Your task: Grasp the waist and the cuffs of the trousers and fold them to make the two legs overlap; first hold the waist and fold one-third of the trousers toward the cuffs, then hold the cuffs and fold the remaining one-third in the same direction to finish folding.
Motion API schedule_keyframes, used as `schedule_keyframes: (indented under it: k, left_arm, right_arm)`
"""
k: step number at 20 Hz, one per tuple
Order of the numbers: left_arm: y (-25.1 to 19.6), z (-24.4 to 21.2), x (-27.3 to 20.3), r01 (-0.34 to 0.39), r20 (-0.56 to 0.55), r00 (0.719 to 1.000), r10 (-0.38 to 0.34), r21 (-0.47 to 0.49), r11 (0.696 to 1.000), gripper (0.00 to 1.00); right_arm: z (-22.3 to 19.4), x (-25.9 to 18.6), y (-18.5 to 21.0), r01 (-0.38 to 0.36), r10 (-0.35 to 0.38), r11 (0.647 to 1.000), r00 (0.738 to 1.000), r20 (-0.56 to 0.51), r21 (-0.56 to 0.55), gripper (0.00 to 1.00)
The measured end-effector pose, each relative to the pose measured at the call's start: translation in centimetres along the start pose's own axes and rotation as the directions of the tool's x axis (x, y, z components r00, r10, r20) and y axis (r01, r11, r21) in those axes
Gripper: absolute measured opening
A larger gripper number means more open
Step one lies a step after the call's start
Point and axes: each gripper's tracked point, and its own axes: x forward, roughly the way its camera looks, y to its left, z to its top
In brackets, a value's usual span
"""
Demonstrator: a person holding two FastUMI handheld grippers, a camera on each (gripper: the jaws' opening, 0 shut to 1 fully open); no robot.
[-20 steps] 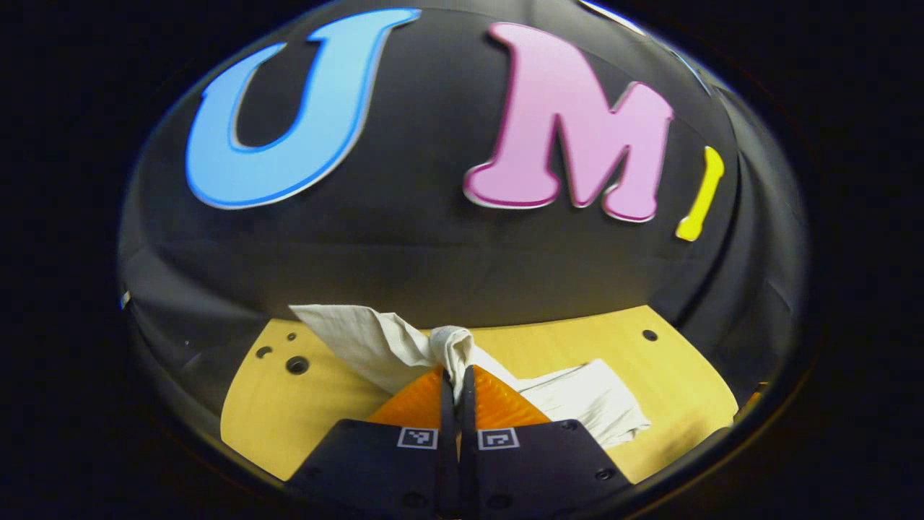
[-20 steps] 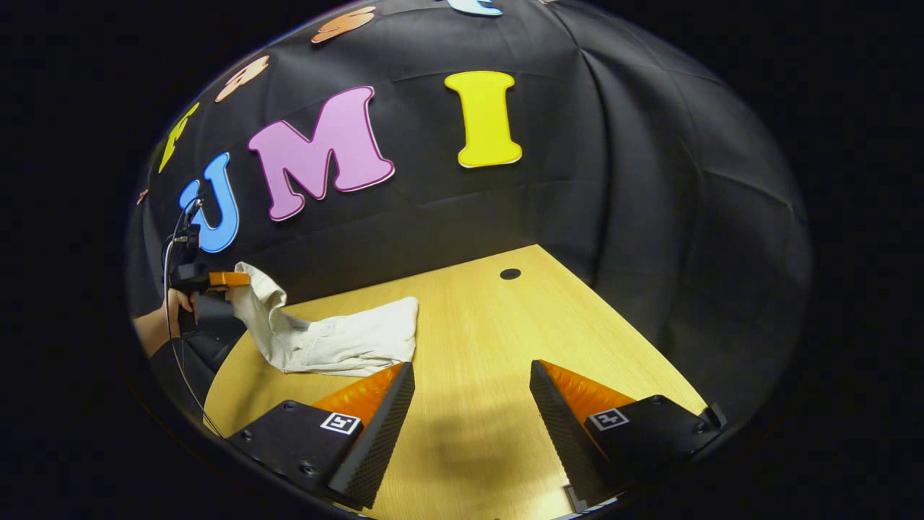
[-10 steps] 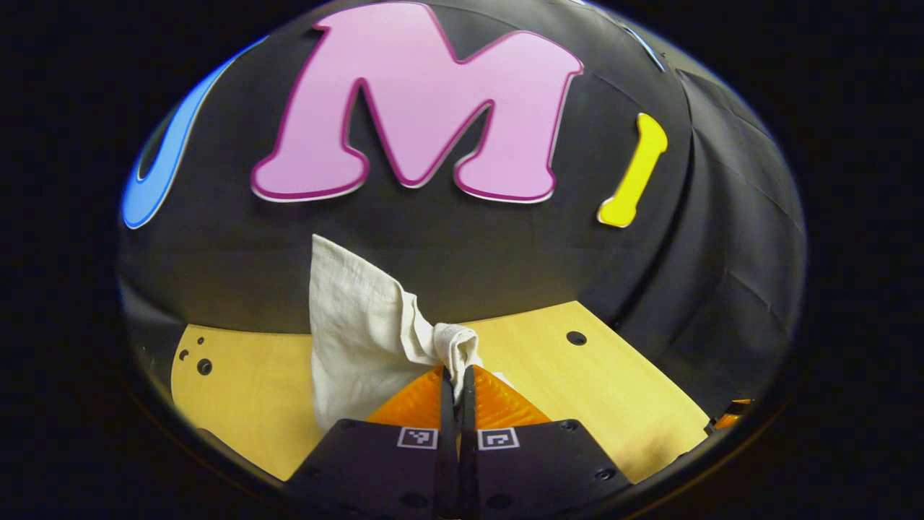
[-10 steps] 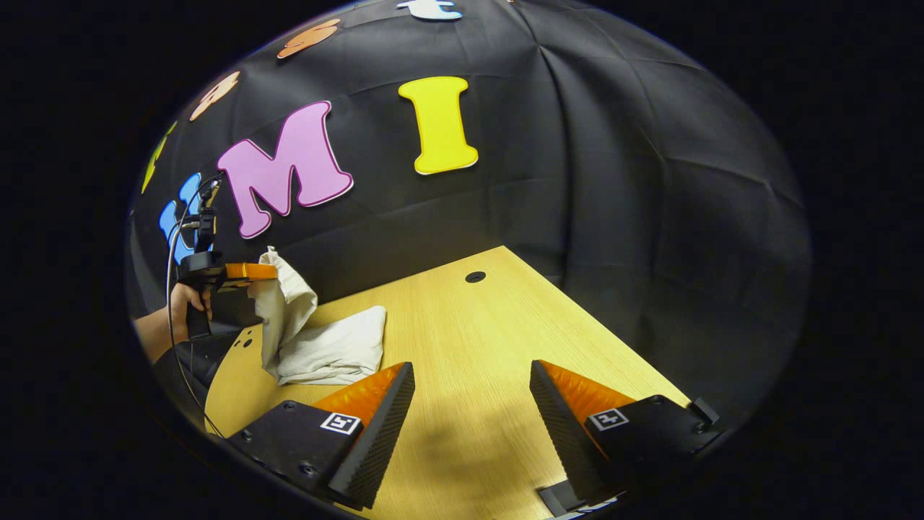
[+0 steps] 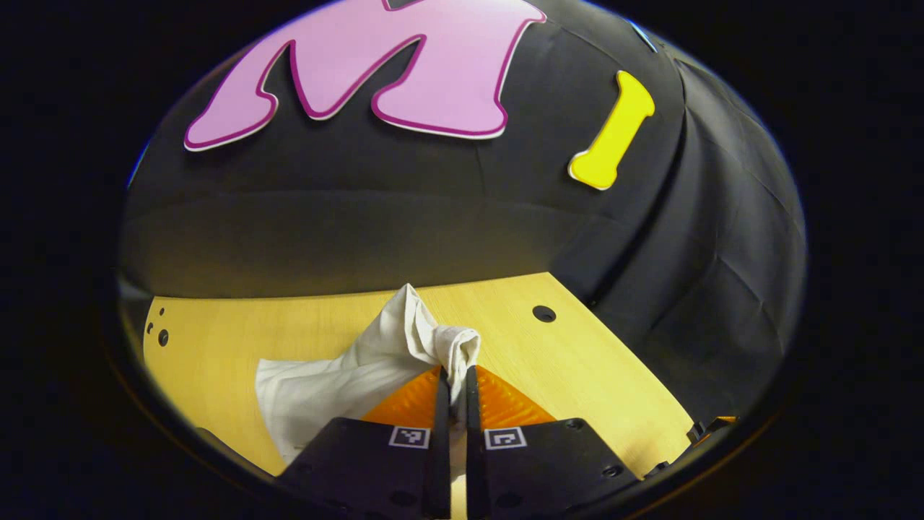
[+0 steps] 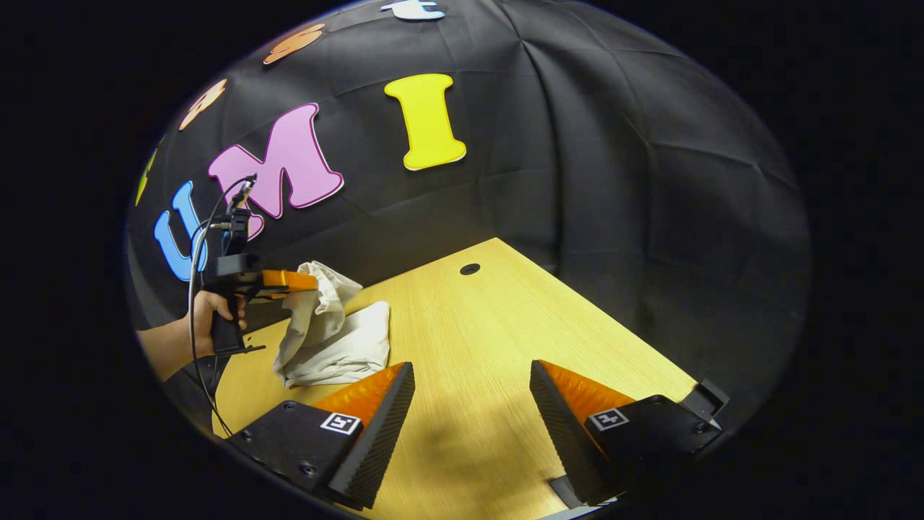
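Note:
The off-white trousers (image 5: 346, 379) lie bunched on the wooden table (image 5: 577, 375). My left gripper (image 5: 453, 375) is shut on a gathered end of the cloth, lifting it off the table while the rest trails down to the left. In the right gripper view the same trousers (image 6: 339, 339) sit as a folded heap at the table's far left, with the left gripper (image 6: 307, 282) held by a hand (image 6: 209, 310) above them and cloth hanging from it. My right gripper (image 6: 469, 379) stands open above bare table, apart from the trousers.
The black cloth wall rings the table closely at the back and right. A small round hole (image 6: 470, 269) marks the tabletop near the far edge; more holes (image 5: 162, 336) sit at the left edge. A cable (image 6: 198, 245) loops from the left gripper.
My left gripper has carried the held end of the trousers over toward the heap and lower, so the lifted cloth now droops. The right gripper stays open with little movement.

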Motion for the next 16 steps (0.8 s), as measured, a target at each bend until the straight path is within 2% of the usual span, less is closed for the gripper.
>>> schedule_keyframes:
  k: [2,4,6,7,8,9,12,16]
  left_arm:
    - [-1.2,-1.1,-0.1,0.036,-0.015,0.999,-0.037,-0.018,0.999,0.17]
    - [-2.0,-1.5,-1.4,0.072,-0.003,0.997,-0.072,-0.031,0.997,0.46]
    - [-1.7,-2.1,-3.6,0.070,0.008,0.998,-0.069,-0.033,0.997,0.77]
    - [-1.4,-2.1,-4.9,0.060,0.023,0.998,-0.059,-0.033,0.998,0.82]
    - [-0.8,-2.1,-6.4,0.044,0.045,0.998,-0.043,-0.031,0.999,0.93]
    - [-0.3,-2.0,-8.4,0.034,0.066,0.997,-0.032,-0.026,0.999,0.97]
    - [1.4,-1.9,-15.5,-0.011,0.145,0.989,0.012,-0.006,1.000,0.98]
    - [3.8,-2.7,-26.8,-0.127,0.268,0.956,0.119,0.013,0.992,0.98]
  right_arm:
    - [-0.1,-0.5,0.5,-0.003,0.003,1.000,1.000,0.002,-0.006,0.98]
    - [-0.3,-0.9,1.1,-0.009,0.009,1.000,1.000,0.003,-0.016,0.98]
    - [-0.3,-1.5,2.1,-0.023,0.023,0.999,1.000,0.006,-0.024,0.98]
    - [-0.4,-1.8,2.7,-0.032,0.032,0.999,0.999,0.009,-0.030,0.98]
    - [-0.2,-2.3,3.2,-0.039,0.039,0.999,0.999,0.011,-0.036,0.98]
    - [-0.2,-2.9,3.9,-0.048,0.048,0.998,0.999,0.014,-0.042,0.98]
    - [0.2,-5.0,6.2,-0.083,0.085,0.994,0.996,0.030,-0.064,0.98]
    - [0.5,-8.3,9.2,-0.126,0.131,0.988,0.990,0.052,-0.085,0.98]
